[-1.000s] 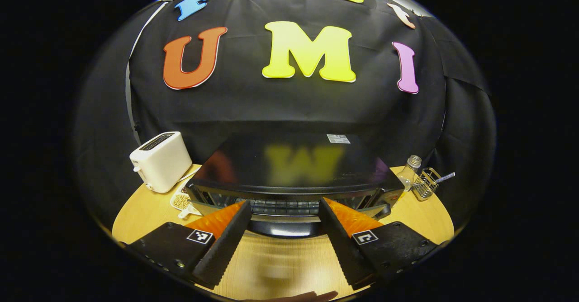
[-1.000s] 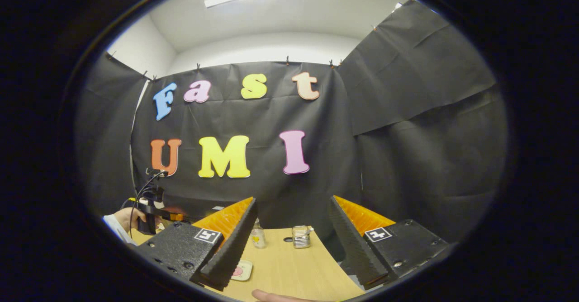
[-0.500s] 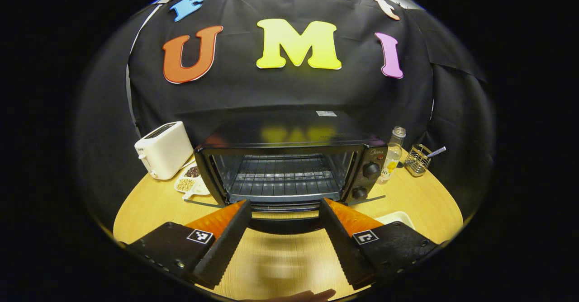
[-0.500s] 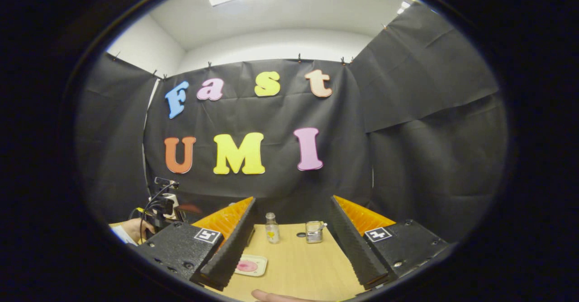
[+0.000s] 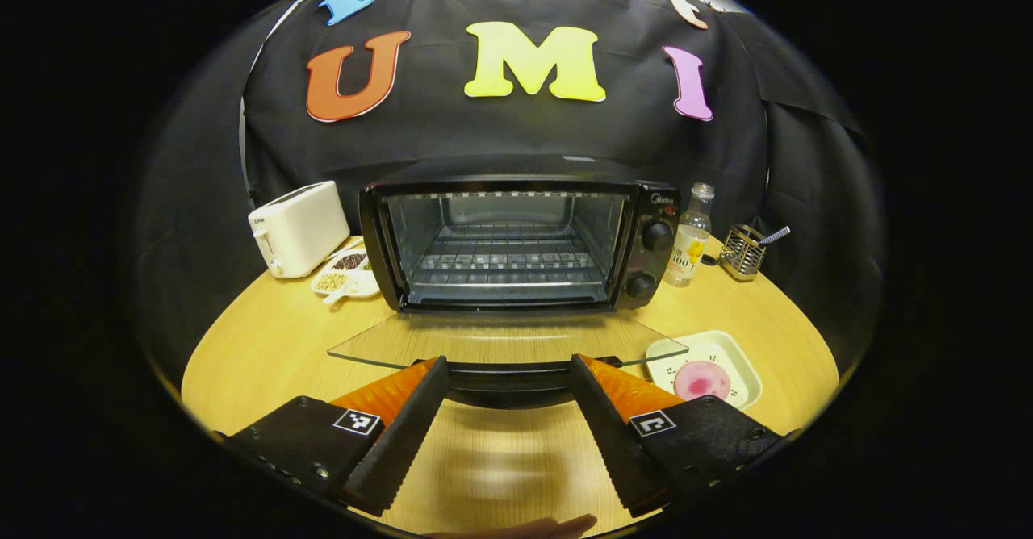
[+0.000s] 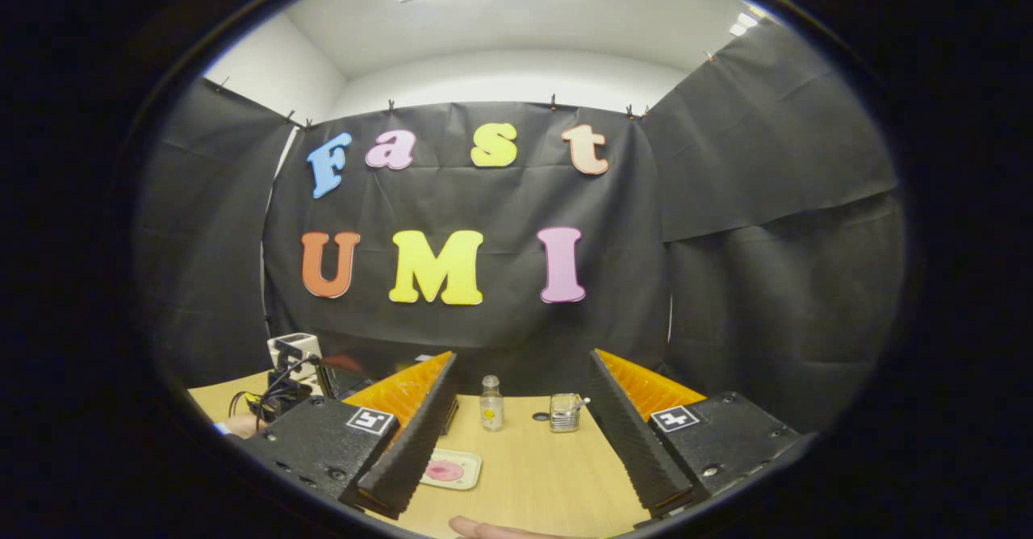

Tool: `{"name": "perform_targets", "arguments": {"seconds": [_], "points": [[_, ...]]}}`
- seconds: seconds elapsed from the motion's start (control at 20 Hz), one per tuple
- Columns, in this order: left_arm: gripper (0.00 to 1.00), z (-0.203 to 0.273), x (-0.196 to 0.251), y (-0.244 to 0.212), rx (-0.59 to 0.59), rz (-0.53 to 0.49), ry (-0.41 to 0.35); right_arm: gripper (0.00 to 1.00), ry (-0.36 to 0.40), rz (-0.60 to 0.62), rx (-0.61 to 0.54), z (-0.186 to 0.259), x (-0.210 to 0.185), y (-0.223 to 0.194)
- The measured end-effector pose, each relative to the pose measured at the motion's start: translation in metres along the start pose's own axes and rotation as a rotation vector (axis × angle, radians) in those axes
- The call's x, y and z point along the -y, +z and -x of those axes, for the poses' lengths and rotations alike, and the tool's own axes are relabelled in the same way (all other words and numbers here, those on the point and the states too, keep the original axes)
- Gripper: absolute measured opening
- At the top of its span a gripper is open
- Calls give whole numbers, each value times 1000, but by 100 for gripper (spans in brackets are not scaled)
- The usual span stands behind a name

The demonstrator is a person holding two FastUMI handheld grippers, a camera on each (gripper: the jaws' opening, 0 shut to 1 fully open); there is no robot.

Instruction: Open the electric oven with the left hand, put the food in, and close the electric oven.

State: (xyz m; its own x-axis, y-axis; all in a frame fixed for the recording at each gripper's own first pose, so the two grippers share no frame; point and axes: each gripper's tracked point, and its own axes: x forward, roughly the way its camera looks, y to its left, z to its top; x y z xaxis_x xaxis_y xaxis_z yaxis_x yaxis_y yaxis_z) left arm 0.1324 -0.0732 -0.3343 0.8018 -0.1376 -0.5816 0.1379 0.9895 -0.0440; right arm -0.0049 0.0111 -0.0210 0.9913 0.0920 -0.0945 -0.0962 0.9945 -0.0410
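Note:
The black electric oven [image 5: 516, 224] stands at the middle of the round wooden table [image 5: 266, 345], its wire rack bare. Its glass door [image 5: 500, 339] lies flat and open toward me. My left gripper [image 5: 507, 371] is open, its fingertips resting at the door's dark handle [image 5: 504, 379], which runs across between them. The food, a pink round piece [image 5: 700, 378], lies on a white plate [image 5: 738, 357] right of the door. My right gripper [image 6: 520, 360] hangs open above the table with nothing between its fingers, the plate [image 6: 464, 474] with the food [image 6: 444, 470] low beside its left finger.
A white toaster [image 5: 299, 227] and a small dish of beans [image 5: 345, 273] sit left of the oven. A clear bottle [image 5: 690, 236] and a wire basket [image 5: 742, 250] stand to its right. A hand [image 6: 242, 424] holds the left gripper at the far left in the right gripper view.
The oven door has swung down from nearly shut to flat open as my left gripper drew back and down. The right gripper shifted a little, bringing the plate more into view.

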Motion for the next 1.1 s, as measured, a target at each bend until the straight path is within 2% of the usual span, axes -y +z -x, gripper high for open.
{"name": "perform_targets", "arguments": {"seconds": [0.05,0.1,0.2,0.25,0.3,0.45,0.5,0.55,0.6,0.7,0.75,0.85,0.95,1.1], "points": [[96,0,0,-9,-7,16,2,100,8,10,-23,-3,-8,-8],[96,-1,0,-18,-24,40,3,96,21,10,-47,-8,-16,-13],[95,0,1,-21,-5,25,-1,96,54,-7,-106,-19,-32,-27],[95,0,0,-19,18,7,-3,100,64,-16,-137,-25,-37,-35],[95,-1,-1,-22,19,12,-5,96,70,-22,-165,-32,-40,-42],[96,-4,-2,-36,-21,33,3,96,82,-17,-236,-54,-49,-66],[97,-3,-2,-39,-31,33,4,100,90,-4,-263,-62,-53,-74],[89,-4,-2,-40,-35,29,4,100,84,17,-301,-73,-54,-87],[97,-5,-1,-41,-32,22,3,96,68,36,-347,-81,-49,-100],[97,-11,-2,-56,-70,13,1,100,66,54,-450,-94,-50,-127],[97,-13,-3,-63,-94,25,1,97,75,55,-499,-100,-56,-138],[98,-15,-3,-58,-60,32,1,100,82,40,-584,-109,-58,-160],[96,-13,-3,-61,-57,18,1,96,79,26,-645,-113,-58,-177],[96,-5,-3,-50,11,-18,-1,96,86,47,-704,-128,-65,-195]]}}
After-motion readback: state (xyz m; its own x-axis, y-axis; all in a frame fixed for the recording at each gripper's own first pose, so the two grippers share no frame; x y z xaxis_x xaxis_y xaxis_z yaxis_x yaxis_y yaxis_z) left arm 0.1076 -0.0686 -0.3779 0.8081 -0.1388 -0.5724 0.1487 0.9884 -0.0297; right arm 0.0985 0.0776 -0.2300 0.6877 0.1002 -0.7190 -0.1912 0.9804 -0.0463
